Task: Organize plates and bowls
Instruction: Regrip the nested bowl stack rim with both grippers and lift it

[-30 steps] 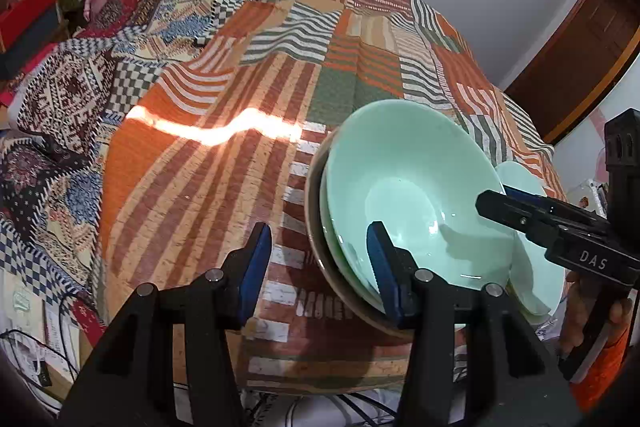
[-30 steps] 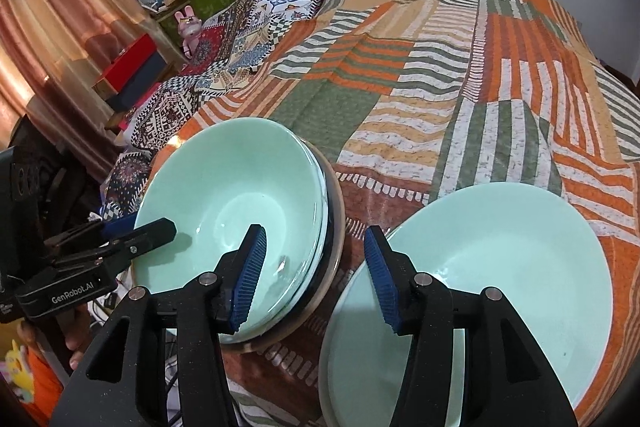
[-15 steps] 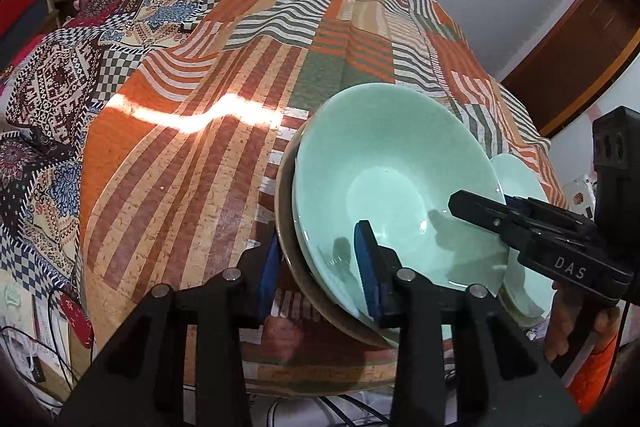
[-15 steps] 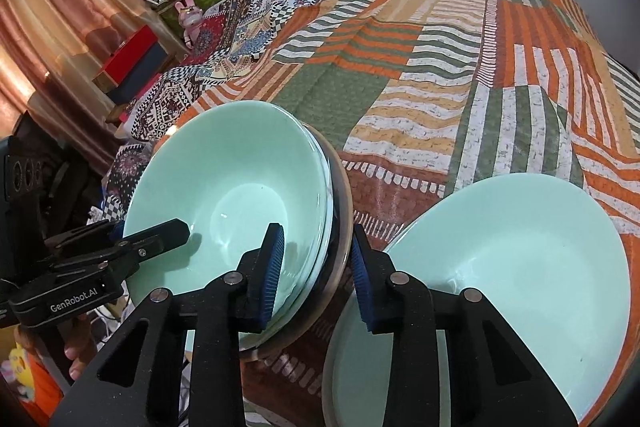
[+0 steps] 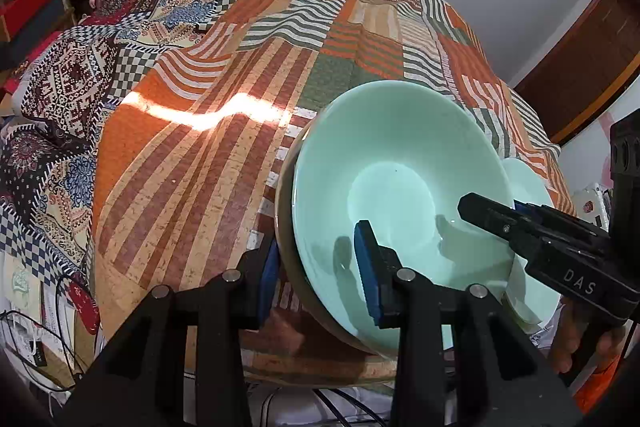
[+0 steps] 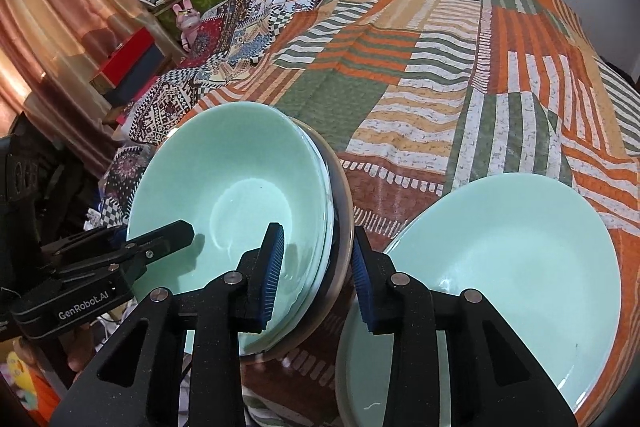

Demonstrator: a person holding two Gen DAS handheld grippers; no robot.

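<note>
Both grippers, left and right, have just closed on the bowl stack's opposite rims; lifting seems next.

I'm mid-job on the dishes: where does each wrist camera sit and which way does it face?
Left wrist: behind the left claw, looking steeply down along its fingers at the left rim of the stacked pale green ceramic bowls; the right claw and a hand show.
Right wrist: behind the right claw, angled down at the stack's right rim; beside it a pale green plate; left claw in view.
Shared: bowl stack, striped patchwork bedcover.
</note>
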